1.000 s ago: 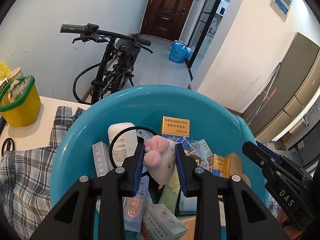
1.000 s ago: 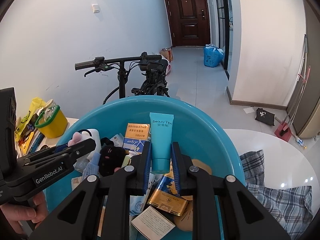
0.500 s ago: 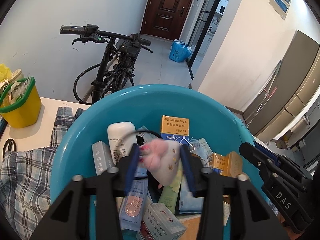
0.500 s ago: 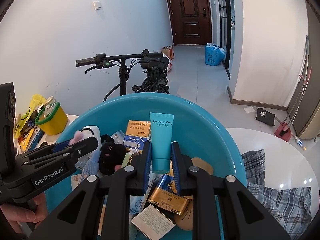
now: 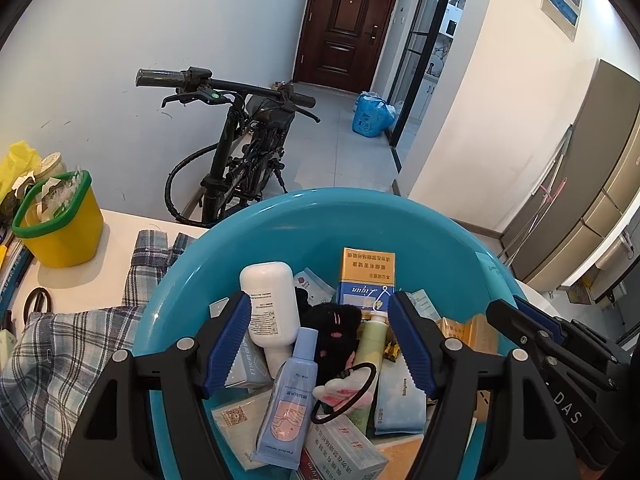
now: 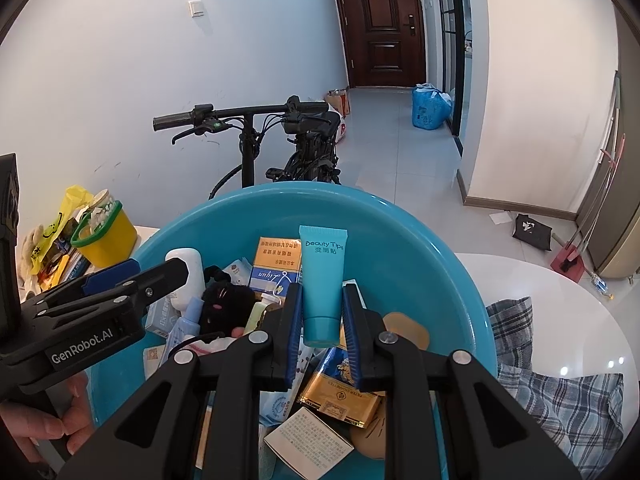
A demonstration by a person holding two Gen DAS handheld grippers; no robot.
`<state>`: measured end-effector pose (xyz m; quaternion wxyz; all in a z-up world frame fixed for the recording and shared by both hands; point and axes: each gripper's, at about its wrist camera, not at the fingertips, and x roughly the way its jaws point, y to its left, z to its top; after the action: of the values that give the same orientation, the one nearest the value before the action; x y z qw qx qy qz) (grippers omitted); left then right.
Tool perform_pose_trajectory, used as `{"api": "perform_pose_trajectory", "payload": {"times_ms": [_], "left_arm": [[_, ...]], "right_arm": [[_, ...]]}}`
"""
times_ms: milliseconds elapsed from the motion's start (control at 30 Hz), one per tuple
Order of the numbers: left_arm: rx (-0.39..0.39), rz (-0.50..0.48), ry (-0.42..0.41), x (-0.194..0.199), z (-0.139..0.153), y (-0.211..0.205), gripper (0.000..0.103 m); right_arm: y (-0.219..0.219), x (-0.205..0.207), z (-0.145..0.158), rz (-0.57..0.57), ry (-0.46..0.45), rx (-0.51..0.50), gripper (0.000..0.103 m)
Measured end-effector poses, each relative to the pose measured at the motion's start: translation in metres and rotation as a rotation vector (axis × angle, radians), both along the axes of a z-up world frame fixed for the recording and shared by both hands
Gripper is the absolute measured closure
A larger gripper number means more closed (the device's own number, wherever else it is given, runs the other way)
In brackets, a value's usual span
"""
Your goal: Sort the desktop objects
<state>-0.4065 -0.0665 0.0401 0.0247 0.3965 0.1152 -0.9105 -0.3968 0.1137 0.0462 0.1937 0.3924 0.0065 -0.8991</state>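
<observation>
The left claw point(image 5: 319, 344) has just been opening, jaws wide above the blue basin point(image 5: 280, 232); the pink plush point(image 5: 340, 390) lies inside at 6 o'clock. The right claw point(image 6: 322, 334) pinches the upright teal tube point(image 6: 322, 280).

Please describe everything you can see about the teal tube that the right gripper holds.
The teal tube is a soft plastic cosmetic tube printed "Beauty Tips". It stands upright, cap down and flat crimped end up, over the blue basin. The right gripper is shut on it: both blue pads press its lower sides near the cap. Only these pads appear to touch it; the boxes in the basin lie below and behind it.
</observation>
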Motion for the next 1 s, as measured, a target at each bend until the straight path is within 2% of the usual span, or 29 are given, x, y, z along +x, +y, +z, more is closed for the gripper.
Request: {"api": "perform_pose_trajectory", "payload": {"times_ms": [233,267,367,733,867,1000], "left_arm": [[-0.014,0.002,0.008,0.001,0.003,0.001,0.03],[-0.016,0.003,0.009,0.001,0.004,0.0,0.03],[-0.028,0.002,0.012,0.002,0.005,0.001,0.03],[-0.059,-0.001,0.041,0.006,0.012,0.002,0.03],[-0.051,0.003,0.072,0.01,0.017,0.002,0.03],[-0.046,0.012,0.069,0.008,0.016,0.001,0.03]], "right_arm": [[-0.006,0.001,-0.003,0.028,-0.015,0.023,0.084],[-0.006,0.001,-0.004,0.03,-0.018,0.024,0.079],[-0.005,0.001,-0.004,0.026,-0.015,0.02,0.054],[-0.006,0.0,-0.003,0.018,-0.013,0.032,0.052],[-0.005,0.001,-0.001,0.01,-0.008,0.037,0.049],[-0.003,0.001,0.001,0.007,0.0,0.037,0.049]]}}
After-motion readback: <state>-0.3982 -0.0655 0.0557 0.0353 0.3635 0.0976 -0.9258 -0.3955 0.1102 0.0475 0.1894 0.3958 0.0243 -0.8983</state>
